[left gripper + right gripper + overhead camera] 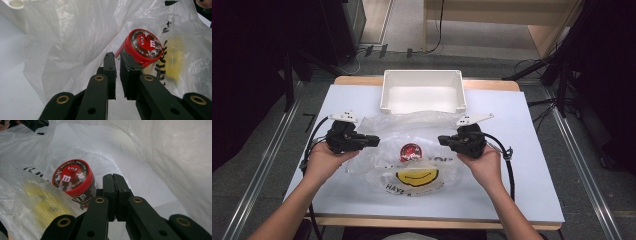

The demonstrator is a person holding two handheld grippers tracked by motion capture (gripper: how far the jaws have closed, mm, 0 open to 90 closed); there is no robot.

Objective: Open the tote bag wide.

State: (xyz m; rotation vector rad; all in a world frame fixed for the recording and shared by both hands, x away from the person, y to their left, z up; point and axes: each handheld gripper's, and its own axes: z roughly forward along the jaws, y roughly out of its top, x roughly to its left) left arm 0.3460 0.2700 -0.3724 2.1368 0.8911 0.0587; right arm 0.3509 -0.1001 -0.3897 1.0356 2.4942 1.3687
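A thin clear plastic bag point(377, 125) with a yellow smiley print point(417, 176) lies spread on the white table point(537, 165). Inside it rests a red M&M's tub point(410, 151), on its side. My left gripper point(377, 141) pinches the bag's left edge, and my right gripper point(441, 141) is at its right edge. In the left gripper view the jaws point(117, 55) stand almost together with bag film point(70, 45) in the narrow gap, and the tub point(143, 46) lies just beyond. In the right gripper view the jaws point(113, 176) are pressed together inside the bag's point(162, 152) mouth, with the tub point(72, 178) to their left.
A white rectangular bin point(422, 73) stands at the far edge of the table, just behind the bag. Bare table lies left and right of my hands. Cables trail from both grippers toward the front edge.
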